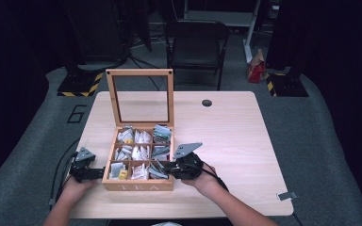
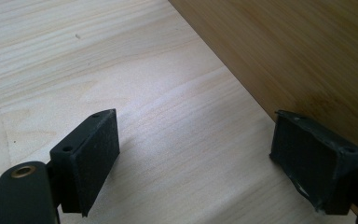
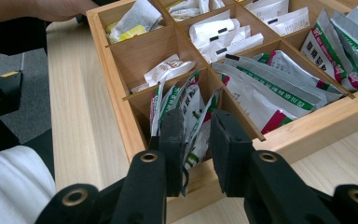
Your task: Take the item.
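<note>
Right gripper (image 3: 193, 140) nipping green-striped tea sachets (image 3: 186, 105), lower centre; could drag neighbours out. Left gripper (image 2: 193, 154) spread, empty.

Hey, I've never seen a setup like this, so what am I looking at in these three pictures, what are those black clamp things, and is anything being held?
A person sits at a wooden table, holding a hand-operated two-jaw gripper in each hand. One picture comes from a camera above the table; the other two come from cameras riding on the grippers. On the table stands an open wooden tea box with a glass-paned lid, its compartments full of tea sachets. The left gripper is open, low over the table beside the box's outer wall. The right gripper reaches into a corner compartment, its jaws either side of green-and-white sachets; whether it grips them yet is unclear.
</note>
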The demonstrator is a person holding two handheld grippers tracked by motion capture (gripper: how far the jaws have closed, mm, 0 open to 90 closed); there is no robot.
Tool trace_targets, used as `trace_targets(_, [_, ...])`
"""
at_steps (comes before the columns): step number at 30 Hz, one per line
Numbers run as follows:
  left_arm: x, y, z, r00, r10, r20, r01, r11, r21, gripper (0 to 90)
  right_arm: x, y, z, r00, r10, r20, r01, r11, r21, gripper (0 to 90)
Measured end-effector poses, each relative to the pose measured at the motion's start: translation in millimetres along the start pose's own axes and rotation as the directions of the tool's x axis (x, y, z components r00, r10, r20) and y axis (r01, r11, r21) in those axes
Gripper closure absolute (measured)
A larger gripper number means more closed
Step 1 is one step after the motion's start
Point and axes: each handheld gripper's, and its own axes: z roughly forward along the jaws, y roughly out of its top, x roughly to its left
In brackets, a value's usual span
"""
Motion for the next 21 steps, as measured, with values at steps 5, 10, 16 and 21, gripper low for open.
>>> trace_targets(5, [0.1, 0.0, -0.1, 1.0, 0.0, 0.001, 0.0, 1.0, 0.0, 14.9, -0.1, 0.6, 4.2, 1.0, 0.006, -0.002, -0.006, 1.0, 0.007, 77.2])
trace_targets(10, [0.1, 0.0, -0.1, 1.0, 0.0, 0.001, 0.0, 1.0, 0.001, 14.9, -1.0, 0.4, 8.4, 1.0, -0.008, 0.001, 0.008, 1.0, 0.015, 78.4])
trace_targets(16, [0.0, 0.0, 0.0, 1.0, 0.0, 0.001, 0.0, 1.0, 0.0, 14.9, -1.5, 0.2, 11.6, 1.0, 0.006, 0.003, -0.006, 1.0, 0.022, 79.0])
trace_targets(21, [0.0, 0.0, -0.1, 1.0, 0.0, 0.001, 0.0, 1.0, 0.0, 14.9, -1.8, 0.8, 15.5, 0.9999, 0.01, 0.001, -0.01, 1.0, 0.023, 79.3])
